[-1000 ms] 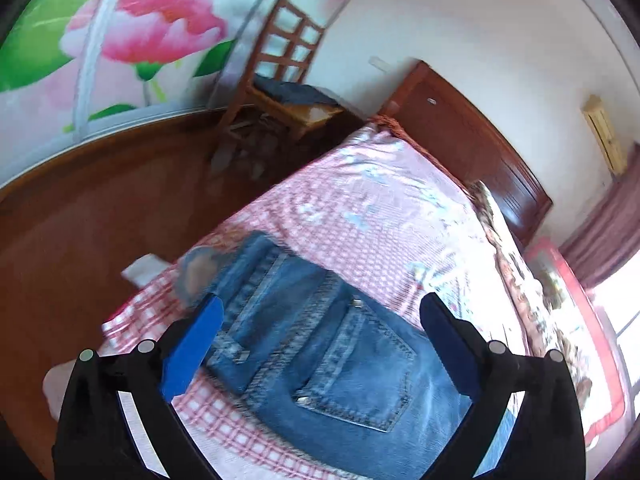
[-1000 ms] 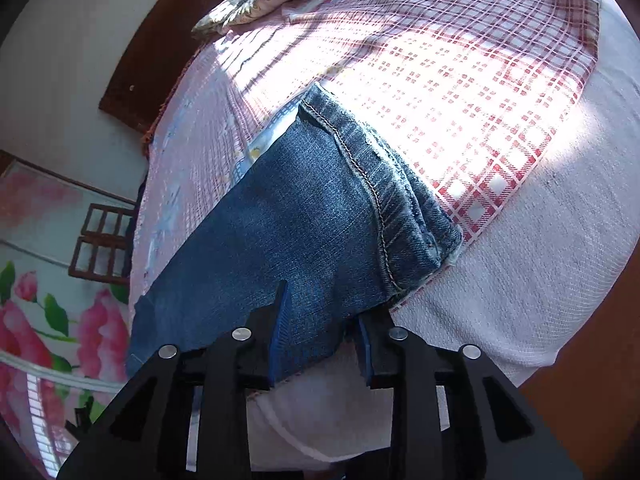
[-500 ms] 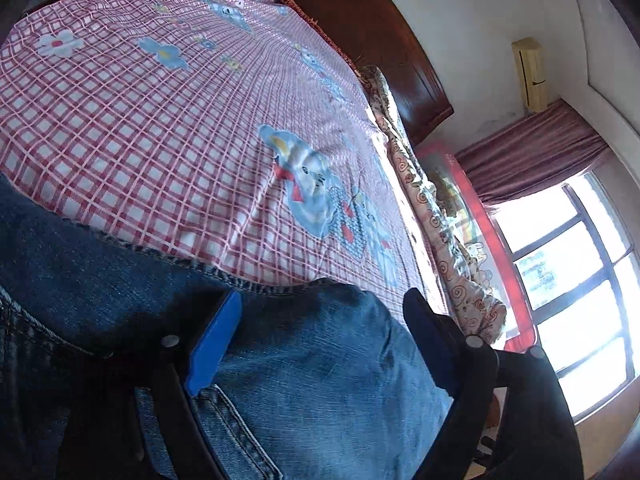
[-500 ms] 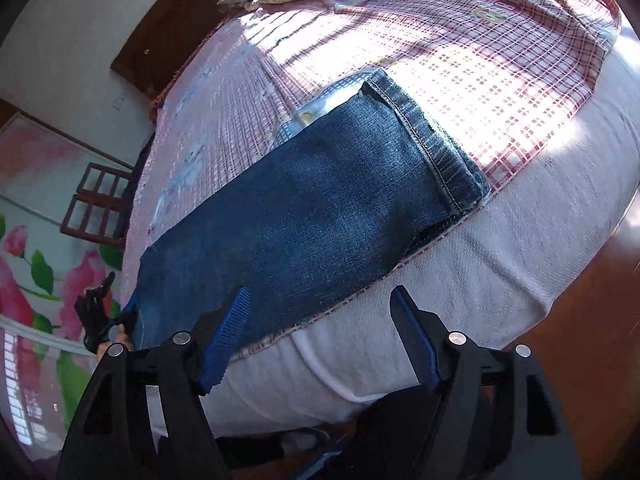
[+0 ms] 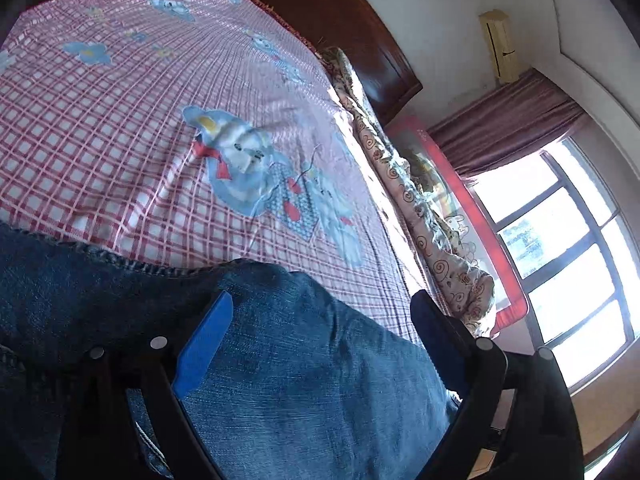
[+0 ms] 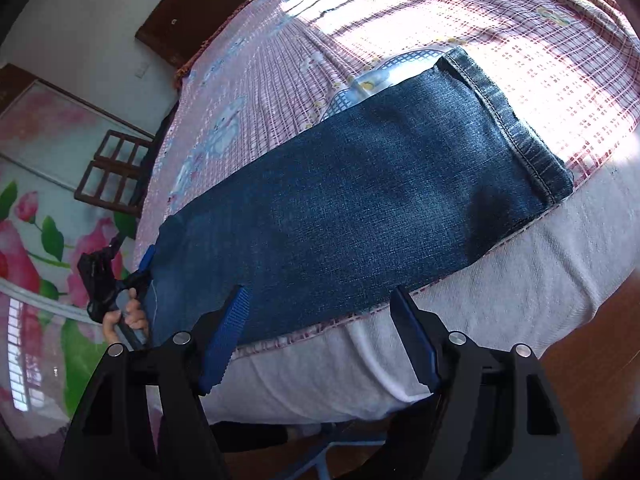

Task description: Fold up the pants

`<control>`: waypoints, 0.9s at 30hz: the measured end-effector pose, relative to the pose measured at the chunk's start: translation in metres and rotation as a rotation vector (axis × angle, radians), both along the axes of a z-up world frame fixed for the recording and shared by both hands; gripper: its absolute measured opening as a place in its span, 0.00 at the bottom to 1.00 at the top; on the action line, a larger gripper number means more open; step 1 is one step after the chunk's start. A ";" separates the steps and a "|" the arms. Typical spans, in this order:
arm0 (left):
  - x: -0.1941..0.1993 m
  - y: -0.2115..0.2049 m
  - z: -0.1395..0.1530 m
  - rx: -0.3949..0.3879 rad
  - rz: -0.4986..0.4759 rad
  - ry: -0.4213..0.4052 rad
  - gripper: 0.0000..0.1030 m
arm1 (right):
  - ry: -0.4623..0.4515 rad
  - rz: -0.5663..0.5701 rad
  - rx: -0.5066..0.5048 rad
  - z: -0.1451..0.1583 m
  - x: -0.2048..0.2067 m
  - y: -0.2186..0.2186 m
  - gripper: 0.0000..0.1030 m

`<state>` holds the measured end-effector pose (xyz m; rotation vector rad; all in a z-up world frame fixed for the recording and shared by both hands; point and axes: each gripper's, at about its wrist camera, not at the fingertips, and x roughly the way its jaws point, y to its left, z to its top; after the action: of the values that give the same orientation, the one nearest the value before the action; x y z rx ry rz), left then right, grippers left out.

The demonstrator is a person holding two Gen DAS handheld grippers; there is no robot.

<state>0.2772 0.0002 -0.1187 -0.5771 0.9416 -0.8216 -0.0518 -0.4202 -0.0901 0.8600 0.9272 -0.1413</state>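
Observation:
Blue jeans (image 6: pixel 360 200) lie lengthwise along the near edge of the bed, legs stacked, hems (image 6: pixel 512 120) at the right. My right gripper (image 6: pixel 320 320) is open and empty, held off the bed's edge just short of the legs' near side. My left gripper (image 5: pixel 320 328) is open and low over the denim (image 5: pixel 300 380), its fingers straddling a raised fold without closing on it. It also shows in the right wrist view (image 6: pixel 140 272) at the jeans' left end.
The bed has a pink checked sheet (image 5: pixel 140 120) with cartoon prints, and a white mattress side (image 6: pixel 480 300). A rolled patterned quilt (image 5: pixel 420 200) lies along the far side. A dark wooden headboard (image 5: pixel 340 20), a wooden chair (image 6: pixel 116 172) and a window (image 5: pixel 568 248) surround it.
My right gripper let go of the leg hems, opened and drew back from the bed. My left gripper swung from above the waistband down low over the denim.

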 end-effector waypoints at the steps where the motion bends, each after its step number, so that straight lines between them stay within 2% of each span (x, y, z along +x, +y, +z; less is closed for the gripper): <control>1: -0.002 -0.006 -0.004 0.073 -0.001 -0.061 0.74 | 0.000 -0.004 0.003 0.000 -0.002 -0.001 0.70; 2: -0.004 -0.011 -0.004 0.116 -0.011 -0.089 0.74 | 0.003 -0.006 0.002 0.000 -0.003 -0.002 0.70; 3: -0.003 -0.012 -0.005 0.121 -0.006 -0.087 0.74 | 0.003 -0.006 0.002 0.000 -0.006 -0.002 0.70; 6: -0.002 -0.006 0.001 0.087 -0.021 -0.046 0.74 | 0.000 -0.012 0.001 0.001 -0.013 -0.006 0.70; 8: -0.010 0.004 0.015 0.037 -0.053 -0.045 0.77 | -0.010 -0.026 0.009 0.002 -0.020 -0.009 0.70; 10: -0.018 0.022 0.031 0.040 0.010 -0.108 0.85 | -0.030 -0.034 0.019 0.004 -0.025 -0.011 0.70; 11: -0.014 0.032 0.032 0.016 0.049 -0.102 0.88 | -0.037 -0.028 0.024 0.004 -0.026 -0.010 0.70; 13: 0.007 0.045 0.014 -0.003 0.110 -0.004 0.88 | -0.032 -0.011 0.024 0.002 -0.023 -0.007 0.70; 14: 0.017 0.045 0.001 0.012 0.118 0.050 0.80 | -0.029 -0.003 0.022 0.002 -0.022 -0.004 0.70; 16: 0.015 0.038 0.000 0.086 0.123 -0.011 0.78 | -0.030 -0.007 0.020 0.001 -0.023 -0.001 0.70; 18: 0.012 0.034 -0.001 0.135 0.137 -0.027 0.73 | -0.047 -0.022 0.037 0.002 -0.027 -0.002 0.70; 19: 0.012 0.040 -0.001 0.111 0.173 -0.007 0.67 | -0.050 -0.027 0.037 0.003 -0.029 -0.002 0.70; 20: 0.012 0.049 -0.001 0.068 0.210 0.020 0.67 | -0.053 -0.032 0.030 0.005 -0.033 -0.003 0.70; 21: 0.011 0.058 0.002 0.050 0.245 0.037 0.68 | -0.054 -0.043 0.022 0.005 -0.037 -0.005 0.70; 23: 0.003 0.070 0.014 0.068 0.296 0.024 0.83 | -0.049 -0.100 0.027 0.002 -0.046 -0.016 0.70; 24: -0.007 0.077 0.023 0.056 0.311 0.010 0.86 | -0.052 -0.146 0.043 -0.002 -0.053 -0.025 0.70; 27: -0.043 0.088 0.041 -0.010 0.291 0.000 0.92 | -0.106 -0.299 0.088 -0.011 -0.076 -0.053 0.70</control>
<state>0.2341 0.0887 -0.0780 -0.7040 0.8300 -0.5651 -0.1278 -0.4733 -0.1009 1.0760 0.7062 -0.3119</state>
